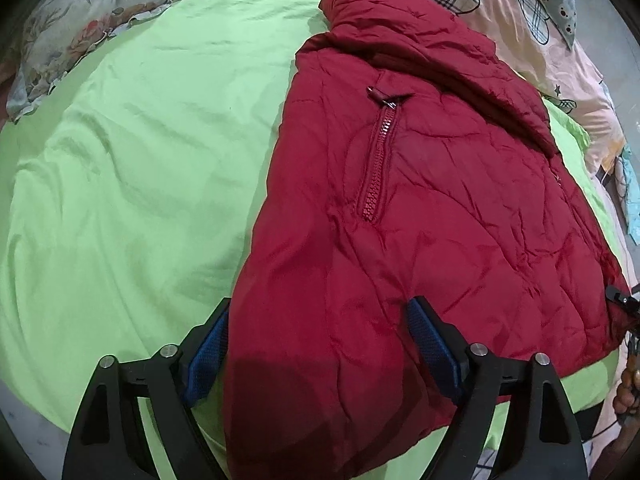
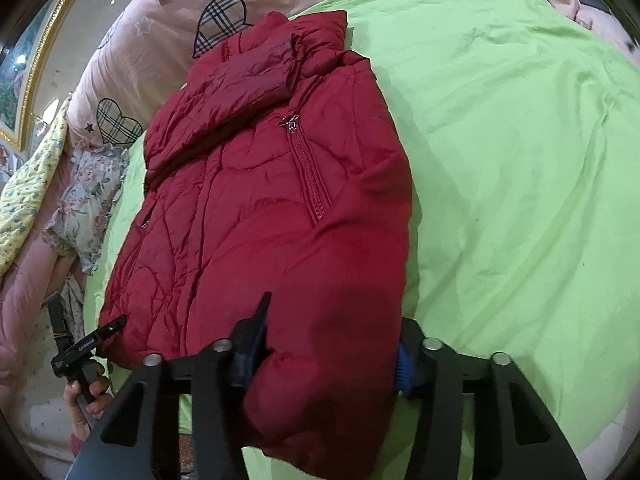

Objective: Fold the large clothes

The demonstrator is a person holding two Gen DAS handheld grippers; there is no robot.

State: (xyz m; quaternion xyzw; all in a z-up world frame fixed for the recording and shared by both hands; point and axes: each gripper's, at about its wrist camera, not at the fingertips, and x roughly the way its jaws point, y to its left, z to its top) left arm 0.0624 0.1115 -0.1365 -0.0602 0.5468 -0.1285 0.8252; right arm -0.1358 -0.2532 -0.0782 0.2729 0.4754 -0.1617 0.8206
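Nearest the lenses, the right gripper pinches the hem corner of the red puffer jacket lying on the green sheet, while the left gripper straddles the other corner wide open, so lifting now would likely drag the slippery padding askew.

Two fisheye views, each mounted just behind a gripper's two fingers and looking forward and steeply down, very near the cloth. Left wrist view: above the near hem of the red jacket, facing toward the collar at 12 o'clock, green sheet wide toward 9 o'clock. Right wrist view: above the same hem, jacket stretching toward 11 o'clock, sheet toward 3 o'clock. Shared by both: the whole jacket front, the sheet, the pink heart-print quilt behind.
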